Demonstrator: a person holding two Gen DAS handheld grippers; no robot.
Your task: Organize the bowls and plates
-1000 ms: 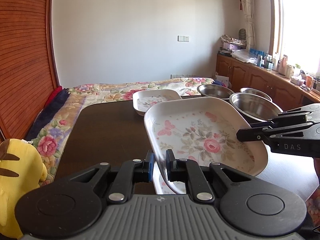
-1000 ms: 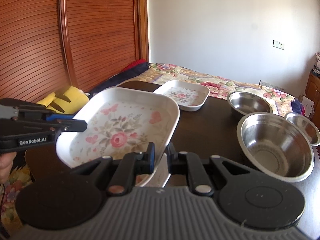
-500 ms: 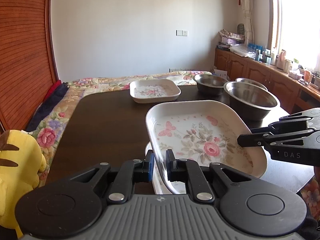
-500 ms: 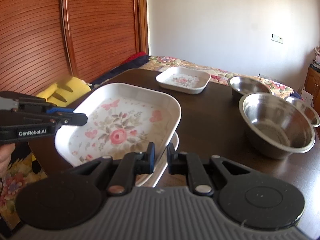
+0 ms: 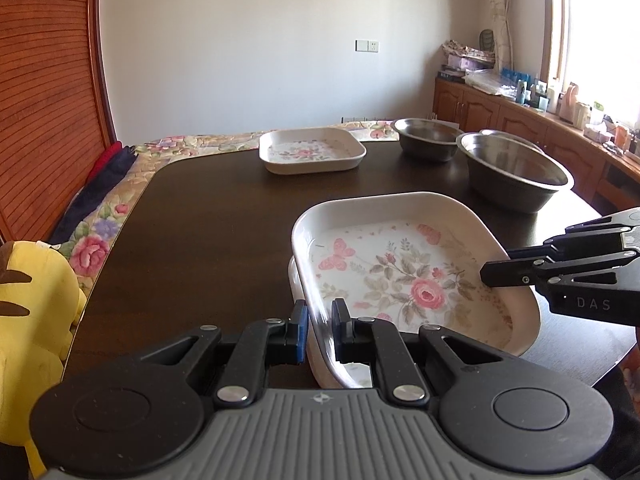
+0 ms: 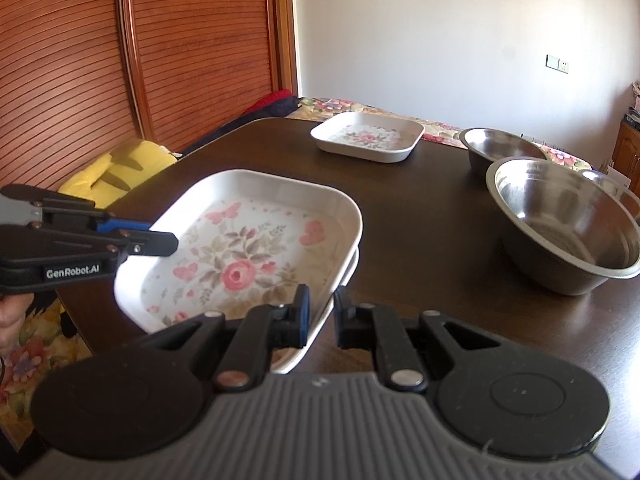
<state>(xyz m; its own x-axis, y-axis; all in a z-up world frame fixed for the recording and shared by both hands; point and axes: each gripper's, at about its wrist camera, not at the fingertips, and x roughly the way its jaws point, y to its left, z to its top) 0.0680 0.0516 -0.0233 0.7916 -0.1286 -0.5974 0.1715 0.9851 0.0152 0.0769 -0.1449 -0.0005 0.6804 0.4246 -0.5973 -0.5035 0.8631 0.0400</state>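
A white square plate with a rose pattern (image 5: 400, 272) (image 6: 248, 256) is held from two sides. My left gripper (image 5: 320, 324) is shut on its near-left rim, and my right gripper (image 6: 320, 314) is shut on the opposite rim. Each gripper also shows in the other's view: the right gripper (image 5: 492, 274) and the left gripper (image 6: 160, 242). The held plate sits low over a second white plate (image 5: 296, 280) (image 6: 348, 268), of which only the edge shows. A third floral plate (image 5: 312, 150) (image 6: 368, 136) lies at the far side of the dark table (image 5: 200, 220).
Three steel bowls stand on the right: a large one (image 5: 516, 168) (image 6: 560, 216), a smaller one (image 5: 426, 132) (image 6: 500, 146), and another partly hidden behind (image 5: 508, 136). A yellow plush toy (image 5: 32, 300) sits off the table's left edge. Wooden cabinets (image 5: 520, 120) line the right wall.
Both grippers have come down with the rose plate, from raised and tilted to nearly level, close over the lower plate. Both grips look unchanged.
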